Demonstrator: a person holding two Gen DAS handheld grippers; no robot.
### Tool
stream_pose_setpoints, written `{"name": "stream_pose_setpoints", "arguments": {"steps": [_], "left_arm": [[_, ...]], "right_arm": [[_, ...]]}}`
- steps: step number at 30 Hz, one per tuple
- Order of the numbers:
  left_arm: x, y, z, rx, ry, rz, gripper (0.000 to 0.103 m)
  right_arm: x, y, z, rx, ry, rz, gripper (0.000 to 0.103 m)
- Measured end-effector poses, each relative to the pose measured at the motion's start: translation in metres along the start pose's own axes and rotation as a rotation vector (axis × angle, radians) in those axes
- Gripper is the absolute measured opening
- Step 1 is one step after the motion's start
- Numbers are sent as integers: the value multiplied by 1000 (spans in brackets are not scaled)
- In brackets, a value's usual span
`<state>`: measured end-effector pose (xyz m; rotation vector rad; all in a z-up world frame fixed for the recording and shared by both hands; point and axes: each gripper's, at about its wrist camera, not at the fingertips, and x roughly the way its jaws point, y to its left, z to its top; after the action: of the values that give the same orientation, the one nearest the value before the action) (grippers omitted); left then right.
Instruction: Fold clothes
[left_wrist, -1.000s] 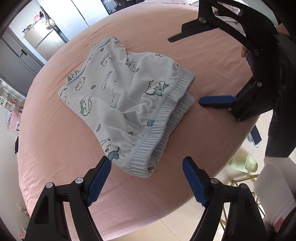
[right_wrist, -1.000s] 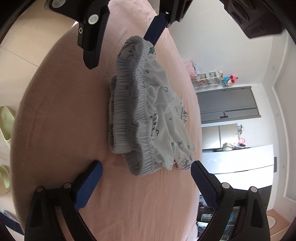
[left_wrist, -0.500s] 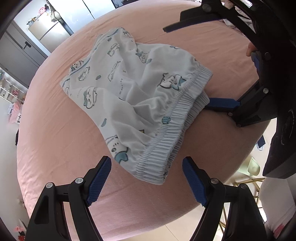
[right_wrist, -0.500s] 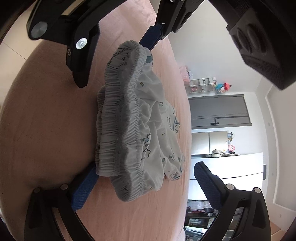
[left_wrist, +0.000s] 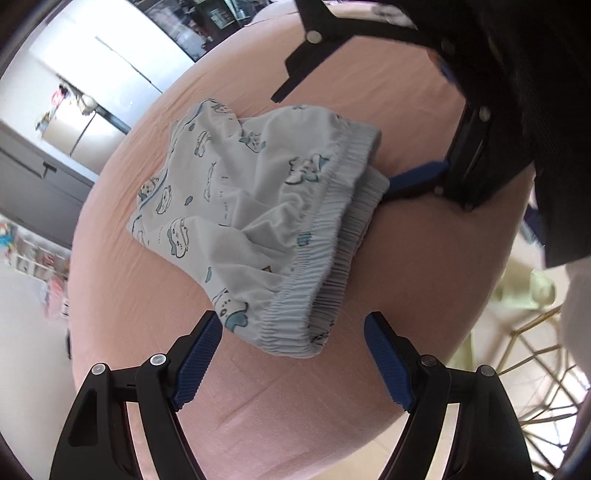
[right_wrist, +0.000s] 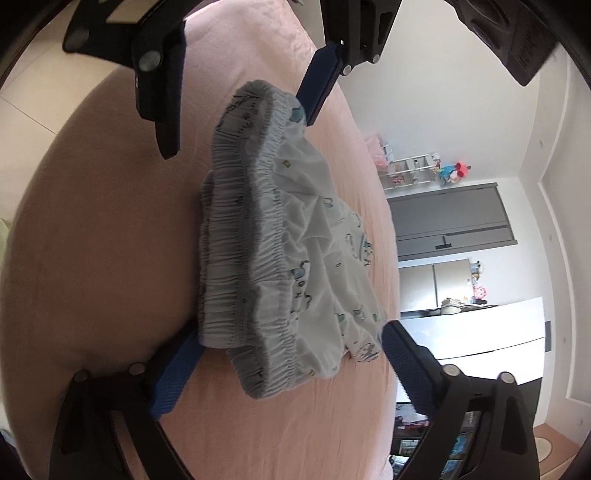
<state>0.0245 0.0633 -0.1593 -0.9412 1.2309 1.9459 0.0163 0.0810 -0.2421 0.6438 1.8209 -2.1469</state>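
Observation:
Pale blue shorts (left_wrist: 240, 206) with a cartoon print lie crumpled on a round pink table (left_wrist: 424, 277), their elastic waistband facing the near edge. My left gripper (left_wrist: 293, 360) is open, and one end of the waistband lies just ahead between its blue pads. In the right wrist view the shorts (right_wrist: 314, 258) fill the middle. My right gripper (right_wrist: 291, 365) is open around the other waistband end, its left pad (right_wrist: 177, 373) tucked under the fabric. The left gripper (right_wrist: 240, 96) shows at the top of that view and the right gripper's pad (left_wrist: 417, 181) at the upper right of the left wrist view.
The table's rim (left_wrist: 369, 439) curves close behind both grippers. Past it are a pale slipper (left_wrist: 532, 291), a gold wire frame (left_wrist: 535, 350) and a person's white sock (left_wrist: 576, 321). Grey cabinets (right_wrist: 450, 221) and a white counter (right_wrist: 480, 325) stand across the room.
Both grippers have closed in on the waistband from opposite ends. The right gripper's lower pad has slid under the fabric, and the waistband end now lies between the left gripper's pads.

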Motion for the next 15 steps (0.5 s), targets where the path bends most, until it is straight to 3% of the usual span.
{"name": "stream_pose_setpoints", "arguments": {"steps": [6,9,11,13,15], "left_arm": [[-2,-1,9,38,-61,110,79],[0,-1,9,89,-86,196,79],[3,-4,6,120,-93,216,79],[6,-7,4,150,-100,236,79],[8,-10,1,180,-107,257,79]], "right_arm": [[-6,9,-2,10,-6,-9,79],[-9,16,-4,2,-15,30,58],[-12,25,-4,-27,-20,41,35],[-13,36,-3,-63,-16,21,25],[-12,39,-4,-81,-22,17,24]]}}
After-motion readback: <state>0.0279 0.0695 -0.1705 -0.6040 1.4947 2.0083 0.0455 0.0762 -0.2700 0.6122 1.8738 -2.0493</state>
